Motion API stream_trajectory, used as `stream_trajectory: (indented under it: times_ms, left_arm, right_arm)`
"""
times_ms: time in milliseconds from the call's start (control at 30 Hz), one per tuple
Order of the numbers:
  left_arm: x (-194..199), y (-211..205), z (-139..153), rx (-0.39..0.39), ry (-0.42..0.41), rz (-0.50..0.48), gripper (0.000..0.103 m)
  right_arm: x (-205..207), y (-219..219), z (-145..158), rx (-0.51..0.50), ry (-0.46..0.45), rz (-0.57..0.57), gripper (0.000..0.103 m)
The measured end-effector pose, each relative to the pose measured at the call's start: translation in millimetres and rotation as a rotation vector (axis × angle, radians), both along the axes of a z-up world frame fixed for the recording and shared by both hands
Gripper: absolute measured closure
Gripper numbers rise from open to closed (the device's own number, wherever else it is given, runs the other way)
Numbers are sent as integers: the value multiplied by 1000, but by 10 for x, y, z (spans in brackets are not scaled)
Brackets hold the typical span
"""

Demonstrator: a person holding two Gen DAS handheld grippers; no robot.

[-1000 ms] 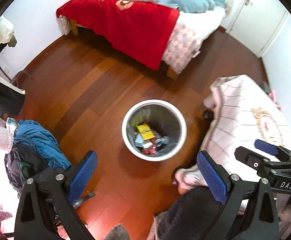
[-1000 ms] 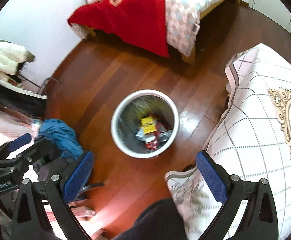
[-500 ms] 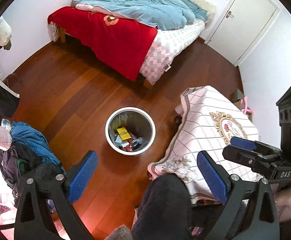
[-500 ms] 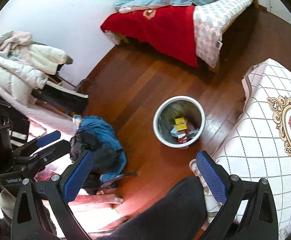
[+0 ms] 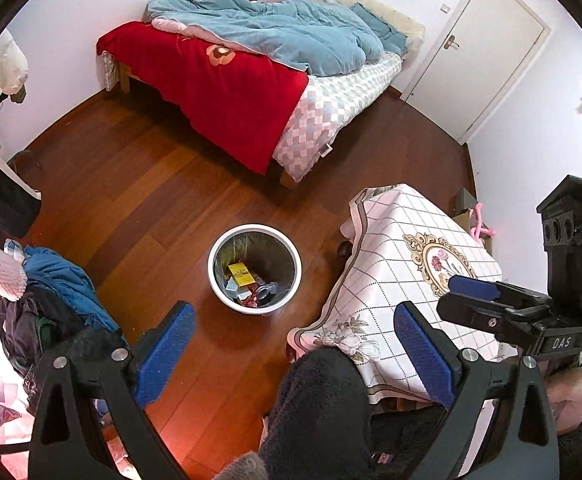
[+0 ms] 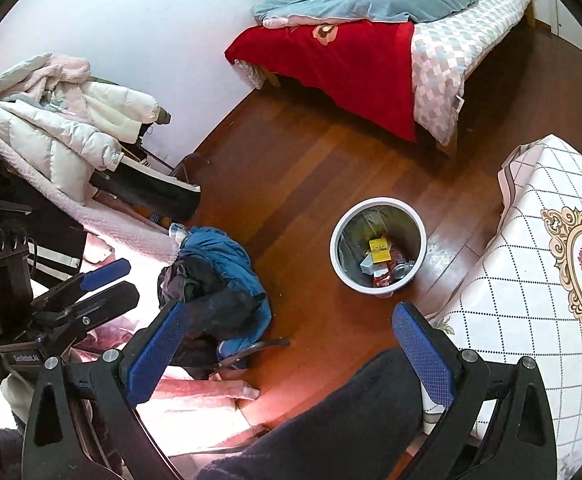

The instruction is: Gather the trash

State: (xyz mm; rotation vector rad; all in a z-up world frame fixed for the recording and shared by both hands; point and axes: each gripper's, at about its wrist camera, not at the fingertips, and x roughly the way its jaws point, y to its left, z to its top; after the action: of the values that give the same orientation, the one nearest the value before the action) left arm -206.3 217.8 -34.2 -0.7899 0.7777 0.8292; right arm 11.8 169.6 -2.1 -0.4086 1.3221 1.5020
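Both my grippers, left (image 5: 291, 354) and right (image 6: 289, 354), gape wide, holding nothing. Trash bin (image 5: 254, 308) on floor (image 5: 151, 200) beside table (image 5: 391, 280); contents look like wrappers, possibly a can.

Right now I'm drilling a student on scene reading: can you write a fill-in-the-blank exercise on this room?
1. The white trash bin stands on the ____ floor.
2. Among the trash in it lies a ____ box.
3. The left claw and the right claw both hold ____.
4. The blanket hanging over the bed's side is ____.

Missing words: wooden; yellow; nothing; red
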Motion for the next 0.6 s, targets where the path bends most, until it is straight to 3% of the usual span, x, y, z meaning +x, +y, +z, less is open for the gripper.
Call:
stream_trajectory:
  times_ms: [600]
  left_arm:
    - [-61, -37, 60, 26, -9, 20, 1]
  right_arm:
    - [-14, -29, 126, 20, -9, 9, 0]
